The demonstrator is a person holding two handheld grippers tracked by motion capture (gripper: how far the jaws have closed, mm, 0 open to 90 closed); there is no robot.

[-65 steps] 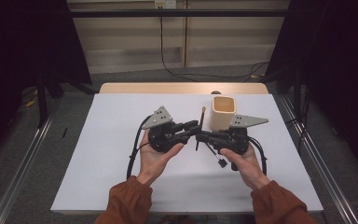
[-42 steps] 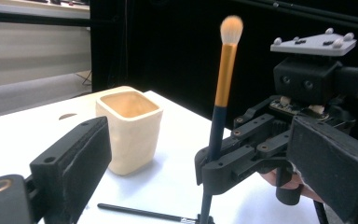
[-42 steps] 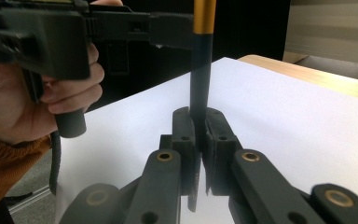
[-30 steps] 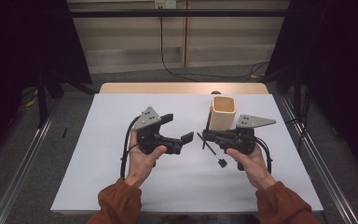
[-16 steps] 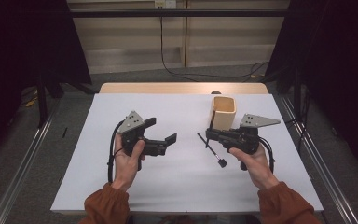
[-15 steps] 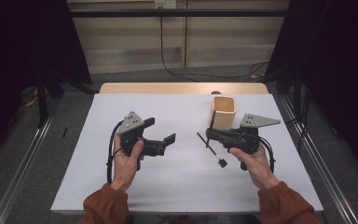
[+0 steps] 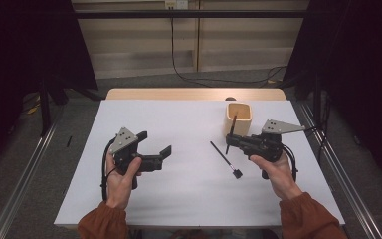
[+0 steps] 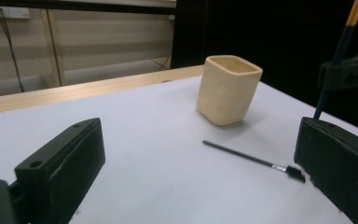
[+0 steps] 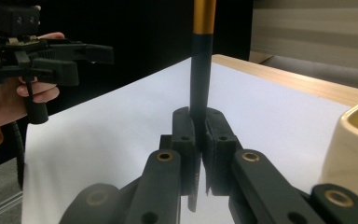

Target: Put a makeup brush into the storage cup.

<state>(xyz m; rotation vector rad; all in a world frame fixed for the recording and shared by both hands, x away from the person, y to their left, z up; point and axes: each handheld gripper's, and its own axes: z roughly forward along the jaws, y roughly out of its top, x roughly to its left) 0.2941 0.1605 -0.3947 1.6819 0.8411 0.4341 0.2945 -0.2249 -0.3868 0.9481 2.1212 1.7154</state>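
Now the left gripper (image 7: 155, 155) has drawn off toward nine o'clock, jaws wide and empty — the handover looks done — leaving the right gripper (image 7: 230, 142) clamped on the upright brush (image 7: 231, 130) just beside the cup (image 7: 238, 117), with a second brush (image 7: 224, 159) flat at six o'clock.

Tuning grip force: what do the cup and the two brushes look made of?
Cup: matte cream, thick rounded walls, likely ceramic or moulded plastic. Held brush: smooth dark handle with a yellow-orange band, painted wood or plastic. Loose brush: thin black handle, shiny metal-looking ferrule, dark bristles.
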